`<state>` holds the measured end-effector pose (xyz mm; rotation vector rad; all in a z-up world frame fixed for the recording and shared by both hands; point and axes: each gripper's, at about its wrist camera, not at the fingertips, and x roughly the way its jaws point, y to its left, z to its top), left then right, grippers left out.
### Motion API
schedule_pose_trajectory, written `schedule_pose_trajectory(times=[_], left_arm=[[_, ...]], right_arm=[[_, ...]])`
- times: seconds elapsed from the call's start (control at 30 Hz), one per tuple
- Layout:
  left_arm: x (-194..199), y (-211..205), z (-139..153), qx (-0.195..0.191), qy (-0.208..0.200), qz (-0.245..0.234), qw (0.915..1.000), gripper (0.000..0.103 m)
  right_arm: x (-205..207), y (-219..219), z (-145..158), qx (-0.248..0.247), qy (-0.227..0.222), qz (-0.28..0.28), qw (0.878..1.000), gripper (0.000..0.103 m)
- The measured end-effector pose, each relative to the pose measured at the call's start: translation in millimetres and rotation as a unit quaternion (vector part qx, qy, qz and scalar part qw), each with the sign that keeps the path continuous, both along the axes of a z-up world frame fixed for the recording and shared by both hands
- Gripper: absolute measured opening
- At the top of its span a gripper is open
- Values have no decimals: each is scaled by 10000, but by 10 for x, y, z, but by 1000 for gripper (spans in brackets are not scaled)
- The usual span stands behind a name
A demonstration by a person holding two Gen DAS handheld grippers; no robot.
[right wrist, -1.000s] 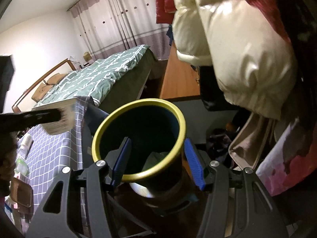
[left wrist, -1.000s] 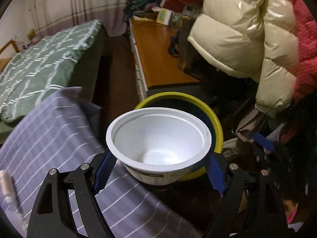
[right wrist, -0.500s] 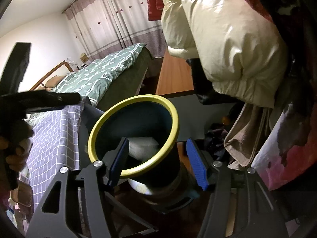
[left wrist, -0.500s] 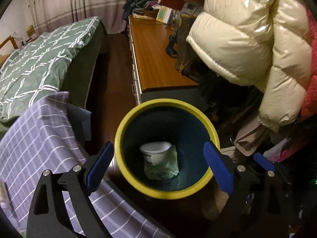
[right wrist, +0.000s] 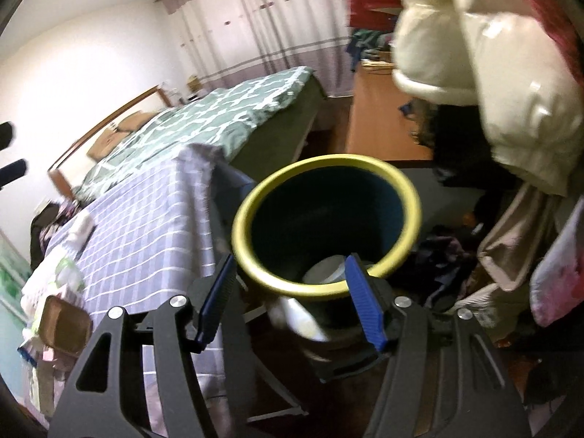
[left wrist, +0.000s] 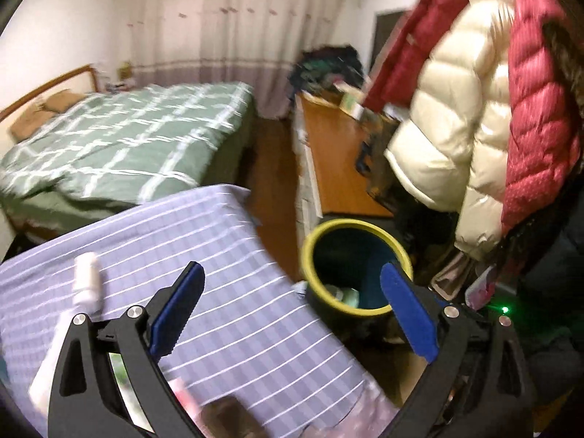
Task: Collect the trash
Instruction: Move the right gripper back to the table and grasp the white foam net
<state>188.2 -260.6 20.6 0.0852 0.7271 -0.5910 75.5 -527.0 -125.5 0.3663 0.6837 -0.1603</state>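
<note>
A dark bin with a yellow rim (left wrist: pixel 356 266) stands on the floor beside the table; it also shows in the right wrist view (right wrist: pixel 325 219). The white cup (right wrist: pixel 326 273) lies inside it with other trash. My left gripper (left wrist: pixel 292 314) is open and empty, above the purple striped tablecloth (left wrist: pixel 219 255) next to the bin. My right gripper (right wrist: pixel 292 292) is open, its blue fingers (right wrist: pixel 361 306) on either side of the bin's near rim. A white bottle (left wrist: pixel 85 277) lies on the cloth at the left.
A green checked bed (left wrist: pixel 120 146) lies behind the table. A wooden dresser (left wrist: pixel 335 168) stands behind the bin. Cream and red puffer jackets (left wrist: pixel 467 109) hang at the right. Small items (right wrist: pixel 62 281) sit on the table's far left in the right wrist view.
The left gripper let the white cup fall into the bin, then swung back left over the table. The right gripper stayed at the bin.
</note>
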Motion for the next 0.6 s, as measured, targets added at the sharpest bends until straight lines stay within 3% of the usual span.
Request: schedule_pose_trajectory(times=[0.2, 0.47, 0.6], left_arm=[[-454, 1018, 77, -46, -410, 947, 9947, 98], [-908, 2166, -131, -167, -524, 2175, 9745, 98], [-1124, 2643, -264, -98, -580, 2739, 9600, 98]], right_arm=[[120, 597, 150, -170, -35, 662, 9977, 59], [315, 1477, 379, -439, -136, 1625, 9856, 59], [449, 1917, 535, -472, -226, 2174, 9747, 59]])
